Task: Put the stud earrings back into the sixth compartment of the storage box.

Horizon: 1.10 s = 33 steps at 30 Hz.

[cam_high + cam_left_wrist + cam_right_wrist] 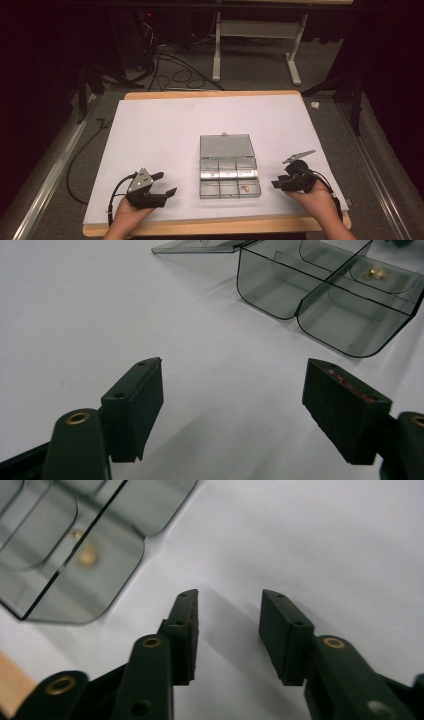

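A clear box is lying open on the white-covered desk, between both grippers, a small gold piece sitting in one compartment. The left gripper is being held with fingers wide, the right gripper with fingers narrowly parted; nothing is being gripped.

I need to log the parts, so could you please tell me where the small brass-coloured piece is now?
In the high view, the small brass-coloured piece lies in the front right compartment of the clear plastic organiser box, nearer the right gripper.
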Each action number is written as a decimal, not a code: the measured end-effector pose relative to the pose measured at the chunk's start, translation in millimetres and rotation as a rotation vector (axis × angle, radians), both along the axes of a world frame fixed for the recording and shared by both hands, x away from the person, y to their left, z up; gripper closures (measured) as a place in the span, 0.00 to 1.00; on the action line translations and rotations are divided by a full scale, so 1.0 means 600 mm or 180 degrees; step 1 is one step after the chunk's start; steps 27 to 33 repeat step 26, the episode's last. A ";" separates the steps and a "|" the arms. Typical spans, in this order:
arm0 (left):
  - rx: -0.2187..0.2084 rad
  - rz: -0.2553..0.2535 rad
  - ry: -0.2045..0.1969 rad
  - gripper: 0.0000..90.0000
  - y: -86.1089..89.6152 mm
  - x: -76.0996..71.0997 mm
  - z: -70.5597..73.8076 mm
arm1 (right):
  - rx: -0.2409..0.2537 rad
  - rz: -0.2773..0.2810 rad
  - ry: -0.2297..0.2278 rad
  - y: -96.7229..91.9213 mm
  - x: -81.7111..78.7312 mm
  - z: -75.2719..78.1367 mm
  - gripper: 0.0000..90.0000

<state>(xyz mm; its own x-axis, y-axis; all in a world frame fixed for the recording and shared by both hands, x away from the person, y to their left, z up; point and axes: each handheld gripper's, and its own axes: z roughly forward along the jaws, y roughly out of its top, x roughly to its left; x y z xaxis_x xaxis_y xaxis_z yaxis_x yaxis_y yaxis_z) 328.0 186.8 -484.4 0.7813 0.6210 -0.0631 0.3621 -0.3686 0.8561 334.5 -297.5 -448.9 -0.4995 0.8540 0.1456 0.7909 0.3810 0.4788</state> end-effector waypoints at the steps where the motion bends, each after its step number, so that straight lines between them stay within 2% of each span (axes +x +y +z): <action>1: -0.0005 0.0002 0.0000 0.28 0.000 0.000 0.000 | 0.0041 -0.0031 -0.0148 -0.003 -0.004 -0.003 0.63; 3: 0.0001 0.0003 -0.0008 0.28 0.000 0.000 0.000 | 0.0182 -0.0133 -0.0388 -0.008 -0.012 -0.008 0.60; 5: 0.0003 0.0001 -0.0008 0.28 0.000 -0.001 0.000 | 0.0311 -0.0189 -0.0526 -0.013 -0.017 -0.016 0.58; 7: -0.0017 -0.0001 -0.0005 0.28 0.001 -0.001 0.000 | 0.0304 -0.0251 -0.0707 -0.016 -0.022 -0.021 0.54; 11: -0.0081 0.0050 -0.0032 0.28 0.003 -0.001 0.000 | 0.0237 -0.0440 -0.1199 -0.021 -0.039 -0.025 0.46; 12: -0.0099 0.0065 -0.0044 0.28 0.003 -0.001 0.000 | 0.0270 -0.0515 -0.1237 -0.020 -0.045 -0.029 0.45; 14: -0.0117 0.0100 -0.0044 0.28 0.005 -0.001 0.001 | 0.0291 -0.0493 -0.1275 -0.015 -0.048 -0.036 0.39; 17: -0.0105 0.0148 -0.0027 0.28 0.003 0.001 0.000 | 0.0368 -0.0434 -0.1280 -0.011 -0.047 -0.039 0.38; 20: -0.0073 0.0137 -0.0046 0.28 0.002 0.000 0.000 | 0.0368 -0.0414 -0.1343 -0.013 -0.047 -0.037 0.36; 23: -0.0072 0.0107 -0.0047 0.28 0.002 -0.001 0.000 | 0.0397 -0.0444 -0.1299 -0.014 -0.046 -0.038 0.36; 33: -0.0075 0.0070 -0.0061 0.28 0.001 -0.002 0.000 | 0.0364 -0.0461 -0.1306 -0.012 -0.044 -0.037 0.34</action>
